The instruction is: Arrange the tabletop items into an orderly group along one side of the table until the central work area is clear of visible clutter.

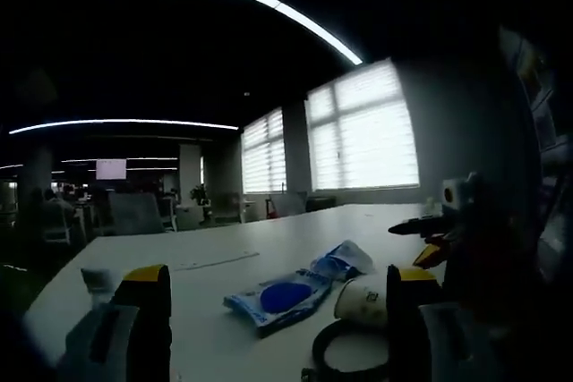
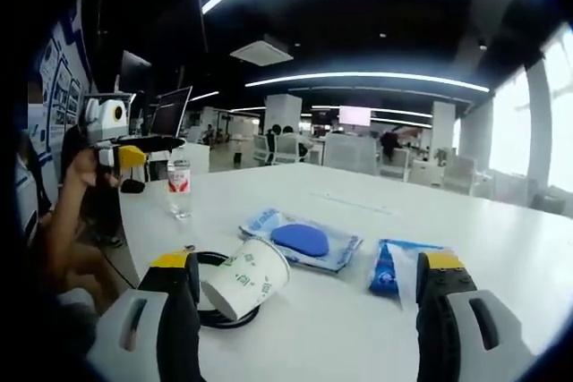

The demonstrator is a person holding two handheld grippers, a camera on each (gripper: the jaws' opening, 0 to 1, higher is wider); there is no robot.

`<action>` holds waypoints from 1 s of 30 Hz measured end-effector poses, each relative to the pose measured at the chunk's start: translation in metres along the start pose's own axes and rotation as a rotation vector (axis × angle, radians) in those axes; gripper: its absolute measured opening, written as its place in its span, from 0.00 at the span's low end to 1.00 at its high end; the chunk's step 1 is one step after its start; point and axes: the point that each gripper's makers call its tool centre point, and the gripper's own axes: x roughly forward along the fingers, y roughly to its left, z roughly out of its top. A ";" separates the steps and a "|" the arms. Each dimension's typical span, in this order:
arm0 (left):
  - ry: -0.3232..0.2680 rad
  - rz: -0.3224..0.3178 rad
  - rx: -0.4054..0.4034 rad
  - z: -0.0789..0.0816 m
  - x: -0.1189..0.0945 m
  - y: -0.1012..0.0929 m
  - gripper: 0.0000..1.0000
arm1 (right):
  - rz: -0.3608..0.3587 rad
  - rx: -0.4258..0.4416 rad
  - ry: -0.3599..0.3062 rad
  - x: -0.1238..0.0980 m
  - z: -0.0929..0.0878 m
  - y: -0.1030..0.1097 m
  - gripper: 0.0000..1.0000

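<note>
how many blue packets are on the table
2. One flat blue packet with a round blue patch lies mid-table beside the tipped paper cup. A second blue packet lies next to the right gripper, partly behind its jaw. Others may be hidden.

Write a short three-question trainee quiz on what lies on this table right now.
1. True or false: the paper cup stands upright.
2. What stands upright near the table's far-left edge in the right gripper view? A) water bottle B) mug C) vase
3. Fill in: the cup rests on a black ___.

Key: 1. False, it lies tipped on its side, beside the clear package with a blue item. 2. A. 3. cable coil.
</note>
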 end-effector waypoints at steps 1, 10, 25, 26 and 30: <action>0.001 0.008 0.001 0.001 -0.002 0.003 1.00 | 0.002 0.001 -0.003 -0.001 0.000 0.001 0.98; -0.016 0.096 0.027 0.009 -0.025 0.036 1.00 | -0.014 0.013 0.003 -0.006 -0.009 0.006 0.97; 0.011 0.235 0.028 -0.007 -0.029 0.095 1.00 | -0.021 0.023 0.007 -0.012 -0.016 0.011 0.96; 0.008 0.234 0.027 -0.008 -0.028 0.096 1.00 | -0.021 0.023 0.009 -0.012 -0.017 0.011 0.96; -0.014 0.237 0.028 -0.005 -0.026 0.098 0.99 | -0.027 0.030 0.018 -0.012 -0.021 0.010 0.96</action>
